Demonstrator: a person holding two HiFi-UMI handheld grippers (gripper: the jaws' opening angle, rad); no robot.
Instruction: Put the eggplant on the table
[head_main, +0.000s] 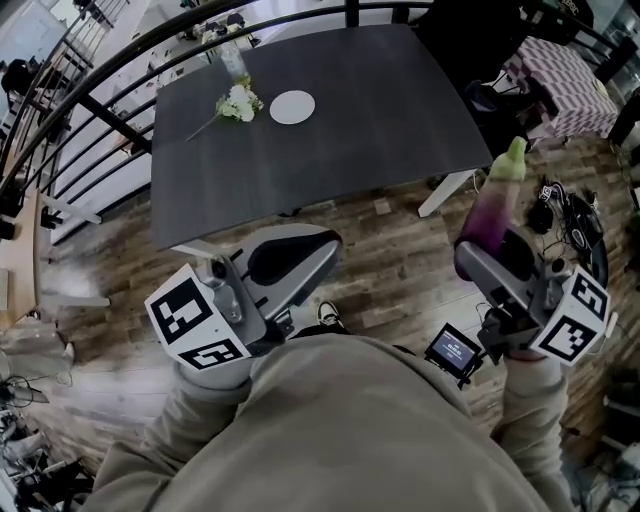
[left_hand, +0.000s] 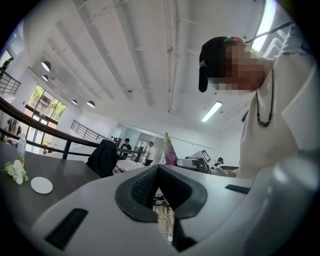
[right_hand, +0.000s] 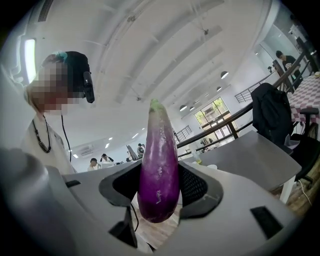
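Note:
A long purple eggplant (head_main: 494, 208) with a green stem stands upright between the jaws of my right gripper (head_main: 476, 248), over the wooden floor right of the table. In the right gripper view the pads press both sides of the eggplant (right_hand: 159, 170), so the right gripper (right_hand: 160, 186) is shut on it. The dark grey table (head_main: 330, 140) lies ahead. My left gripper (head_main: 322, 246) is held level near the table's front edge with nothing in it. In the left gripper view the left gripper (left_hand: 158, 172) has its pads touching at the tips, and the eggplant (left_hand: 169, 150) shows beyond.
On the table's far left are a white round disc (head_main: 292, 107), a bunch of white flowers (head_main: 238, 103) and a clear bottle (head_main: 232, 62). A black railing (head_main: 90, 110) curves behind. A pink checked cloth (head_main: 560, 80) and floor cables (head_main: 562, 208) lie at right.

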